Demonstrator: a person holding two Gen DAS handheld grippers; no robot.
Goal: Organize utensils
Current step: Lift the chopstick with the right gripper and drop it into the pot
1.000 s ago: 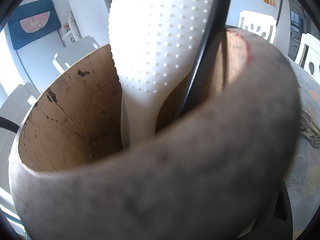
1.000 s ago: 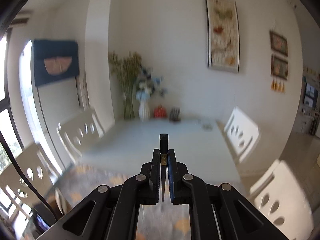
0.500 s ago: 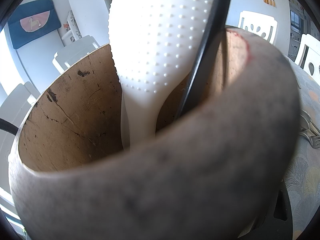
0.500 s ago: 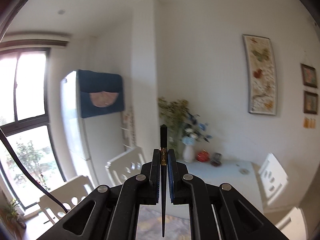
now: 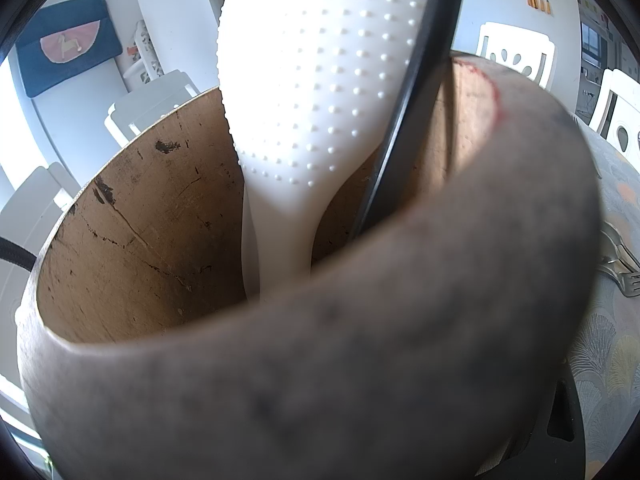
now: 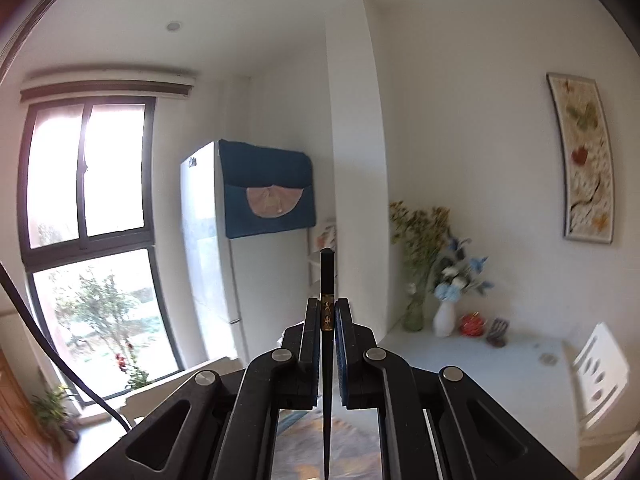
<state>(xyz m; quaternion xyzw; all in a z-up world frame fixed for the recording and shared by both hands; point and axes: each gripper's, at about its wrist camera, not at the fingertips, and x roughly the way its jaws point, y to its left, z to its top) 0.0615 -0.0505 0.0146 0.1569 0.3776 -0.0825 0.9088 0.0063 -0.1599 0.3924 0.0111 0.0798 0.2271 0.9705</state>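
A grey-brown round utensil holder [image 5: 360, 380] fills the left wrist view, very close to the camera. Inside it stand a white dotted rice paddle [image 5: 320, 80] and a thin black utensil handle [image 5: 404, 120]. Of my left gripper only a black part [image 5: 560, 432] shows at the lower right, and its fingers are hidden behind the holder. In the right wrist view my right gripper [image 6: 328, 314] is shut on a black chopstick [image 6: 327, 272] with a gold band. The chopstick points up out of the jaws, held high in the air.
Metal forks [image 5: 618, 270] lie on the patterned tablecloth [image 5: 612, 360] to the right of the holder. White chairs [image 5: 516, 52] stand around. Ahead of the right gripper are a fridge [image 6: 224, 260], a window [image 6: 88, 240] and a white table [image 6: 480, 364] with vases.
The right wrist view has swung up and to the left, from the white table to the fridge and window, with the chopstick still gripped. The left wrist view is unchanged.
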